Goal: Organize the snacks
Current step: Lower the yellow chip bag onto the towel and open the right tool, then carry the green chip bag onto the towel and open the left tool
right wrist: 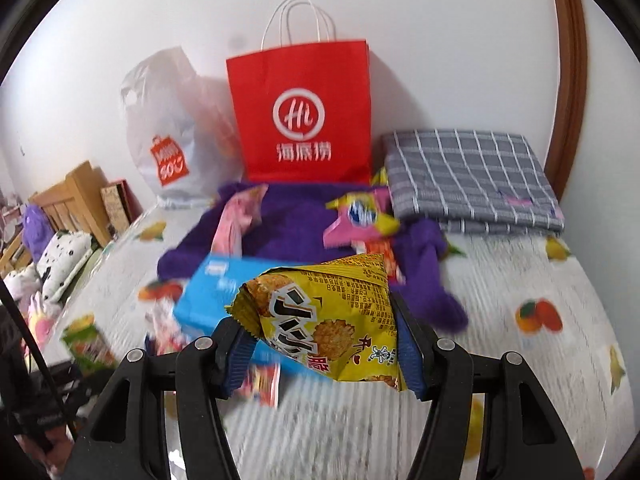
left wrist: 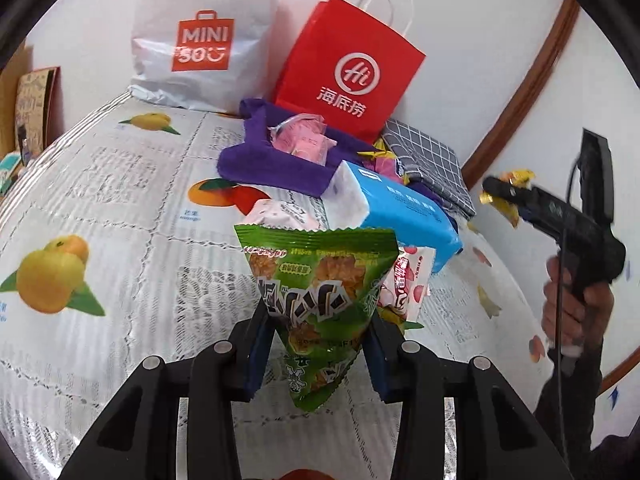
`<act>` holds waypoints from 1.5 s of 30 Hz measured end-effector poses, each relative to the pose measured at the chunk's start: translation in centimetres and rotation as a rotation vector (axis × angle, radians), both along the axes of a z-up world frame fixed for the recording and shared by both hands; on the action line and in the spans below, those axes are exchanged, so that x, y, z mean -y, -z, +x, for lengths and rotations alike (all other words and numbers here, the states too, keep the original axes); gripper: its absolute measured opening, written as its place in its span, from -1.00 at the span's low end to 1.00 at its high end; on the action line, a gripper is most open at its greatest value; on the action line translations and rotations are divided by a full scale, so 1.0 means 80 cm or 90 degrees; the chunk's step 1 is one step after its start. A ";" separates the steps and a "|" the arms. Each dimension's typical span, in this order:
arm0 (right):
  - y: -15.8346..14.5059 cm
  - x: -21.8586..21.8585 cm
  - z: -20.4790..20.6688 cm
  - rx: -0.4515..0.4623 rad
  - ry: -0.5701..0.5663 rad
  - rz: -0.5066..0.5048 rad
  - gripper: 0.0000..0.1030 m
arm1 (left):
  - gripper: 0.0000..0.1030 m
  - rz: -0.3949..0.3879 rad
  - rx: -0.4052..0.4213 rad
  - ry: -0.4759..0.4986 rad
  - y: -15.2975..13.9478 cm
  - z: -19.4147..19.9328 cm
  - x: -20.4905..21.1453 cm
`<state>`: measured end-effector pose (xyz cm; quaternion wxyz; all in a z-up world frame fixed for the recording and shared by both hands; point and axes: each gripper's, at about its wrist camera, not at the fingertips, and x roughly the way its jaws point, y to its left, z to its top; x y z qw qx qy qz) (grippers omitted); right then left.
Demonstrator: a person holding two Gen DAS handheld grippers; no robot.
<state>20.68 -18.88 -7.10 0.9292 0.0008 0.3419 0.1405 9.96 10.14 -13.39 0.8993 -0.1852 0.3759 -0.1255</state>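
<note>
Snacks are split between the 2 grippers. From the left wrist view, the green snack packet is pinched between the pads of the left gripper, raised above the fruit-print tablecloth. Open cloth stretches to the left; ahead, room is crowded by a blue tissue pack, a pink snack packet and a purple towel with pink wrappers on it, backed by a red paper bag and white Miniso bag against the wall. At right, a hand grips the right gripper, level, clamping something yellow.

From the right wrist view, which is blurred, the right gripper squeezes a yellow snack packet above the tissue pack. A folded grey checked cloth lies right of the red bag; bare tablecloth opens at right.
</note>
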 end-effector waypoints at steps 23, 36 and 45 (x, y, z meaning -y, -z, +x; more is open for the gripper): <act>0.080 -0.033 0.172 -0.106 -0.002 0.003 0.19 | -0.25 -0.021 -0.026 0.049 0.015 0.015 0.009; 0.090 -0.025 0.170 -0.148 -0.035 0.078 0.44 | -0.25 -0.036 -0.041 0.033 0.025 0.017 0.004; 0.067 -0.032 0.148 -0.077 -0.041 0.035 0.61 | -0.25 -0.015 -0.053 -0.004 0.016 0.018 0.007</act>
